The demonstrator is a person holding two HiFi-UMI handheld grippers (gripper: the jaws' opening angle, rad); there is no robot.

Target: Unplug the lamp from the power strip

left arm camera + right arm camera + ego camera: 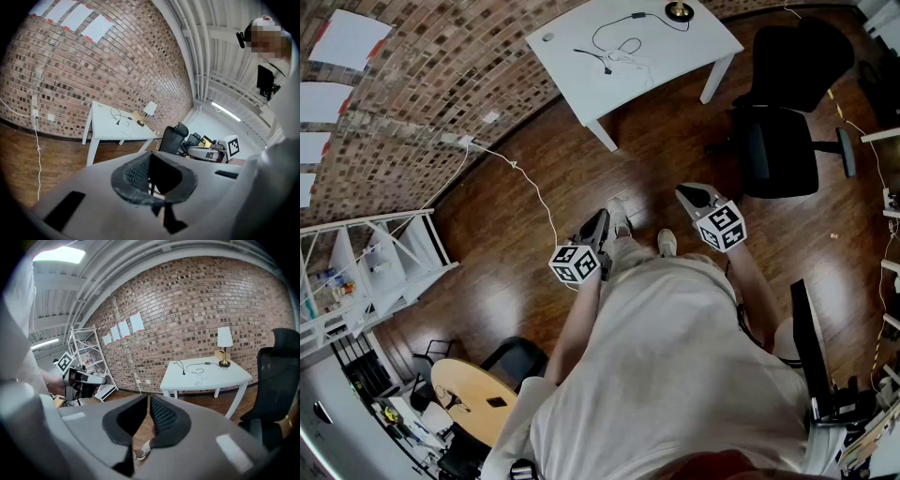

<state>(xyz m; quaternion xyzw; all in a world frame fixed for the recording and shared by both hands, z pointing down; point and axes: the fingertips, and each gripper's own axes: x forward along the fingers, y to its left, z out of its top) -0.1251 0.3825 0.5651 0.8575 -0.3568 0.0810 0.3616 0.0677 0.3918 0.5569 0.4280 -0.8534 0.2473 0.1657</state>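
The lamp (pixel 679 11) on the white table (pixel 572 42) stands well ahead, nearer your right gripper (pixel 684 192) than your left gripper (pixel 600 221) (both closed, empty).

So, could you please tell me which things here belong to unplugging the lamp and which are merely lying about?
For the job: gold-based lamp with white shade; black lamp cord; white cabled piece beside it, possibly the power strip; white rectangular table.
Lying about: black office chair; white metal shelf rack; round wooden table; white cord across the wooden floor.
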